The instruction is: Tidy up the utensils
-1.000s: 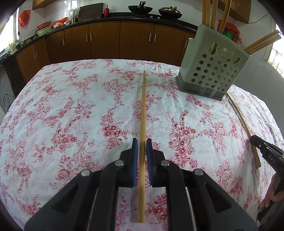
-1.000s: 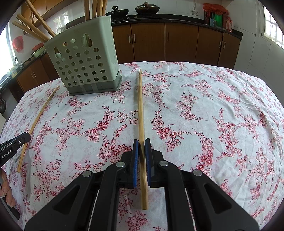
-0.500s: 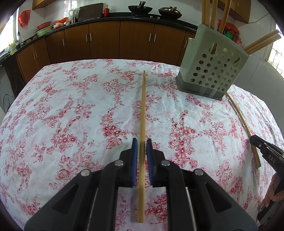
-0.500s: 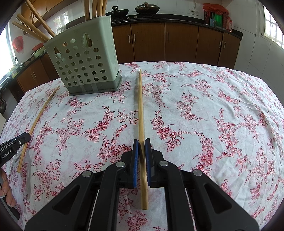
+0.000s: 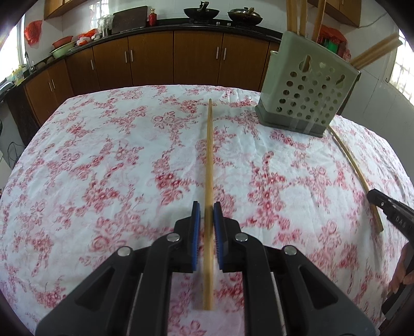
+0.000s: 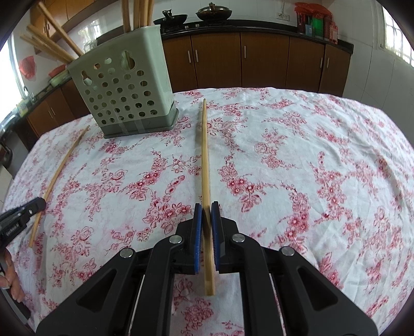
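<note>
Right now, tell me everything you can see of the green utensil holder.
The utensil holder is a pale green, plastic-looking box with rows of round holes and two keyhole-shaped slots in its facing wall, on a darker grey-green base. It stands upright on the floral tablecloth at the far side of the table. Several wooden chopsticks already stick out of its open top, some upright, some leaning. Neither gripper touches it.

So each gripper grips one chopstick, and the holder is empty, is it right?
No, the holder is not empty: several sticks stand in it, as the right wrist view shows. The left gripper grips the left chopstick, the right gripper the right chopstick.
</note>
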The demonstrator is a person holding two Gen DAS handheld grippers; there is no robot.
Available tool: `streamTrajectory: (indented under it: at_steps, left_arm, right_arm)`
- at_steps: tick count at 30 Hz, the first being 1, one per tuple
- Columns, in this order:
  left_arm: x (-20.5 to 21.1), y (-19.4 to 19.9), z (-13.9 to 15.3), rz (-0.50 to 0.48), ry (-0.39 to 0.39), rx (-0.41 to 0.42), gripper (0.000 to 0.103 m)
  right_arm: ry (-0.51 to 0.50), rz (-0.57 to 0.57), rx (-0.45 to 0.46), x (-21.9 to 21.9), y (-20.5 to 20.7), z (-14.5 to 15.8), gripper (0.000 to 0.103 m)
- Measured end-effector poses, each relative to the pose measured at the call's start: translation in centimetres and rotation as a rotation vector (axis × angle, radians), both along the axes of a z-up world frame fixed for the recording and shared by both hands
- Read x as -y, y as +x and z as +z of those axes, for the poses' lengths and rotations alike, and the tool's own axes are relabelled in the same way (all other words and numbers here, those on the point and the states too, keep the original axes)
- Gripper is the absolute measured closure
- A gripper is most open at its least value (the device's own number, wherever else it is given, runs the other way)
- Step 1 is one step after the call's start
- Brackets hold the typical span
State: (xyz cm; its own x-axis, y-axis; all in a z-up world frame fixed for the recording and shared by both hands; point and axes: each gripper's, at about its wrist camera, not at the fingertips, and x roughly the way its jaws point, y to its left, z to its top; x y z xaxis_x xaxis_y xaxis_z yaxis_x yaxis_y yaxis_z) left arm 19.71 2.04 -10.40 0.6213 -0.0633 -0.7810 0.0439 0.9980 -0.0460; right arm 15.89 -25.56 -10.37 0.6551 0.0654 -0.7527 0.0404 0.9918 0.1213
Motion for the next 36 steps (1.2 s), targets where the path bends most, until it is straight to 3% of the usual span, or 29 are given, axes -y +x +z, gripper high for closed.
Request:
streamTrajectory:
  at_steps: [5,16,28,36]
  left_arm:
    - [0.4,-0.4,0.5,-0.033,0.038,-0.009,0.095]
    - [0.8,-2.5,10.4,-0.076,-0.073,0.222,0.095]
    - [1.7,-3.0,18.4,-0.167,-0.127,0.371,0.095]
    - [3.6,-3.5,23.5,-0.216,-0.174,0.490,0.095]
  right_arm:
    - [-0.009,-0.008,0.040,0.1,-1.0,1.0,0.095]
    - [0.006,0.000,0.350,0.5,-4.3,10.8,0.095]
    - [0.043,0.044,0.512,-0.5,-4.2,17.4,0.095]
    - [0.085,0.078,0.698,-1.6,-4.3,22.6,0.095]
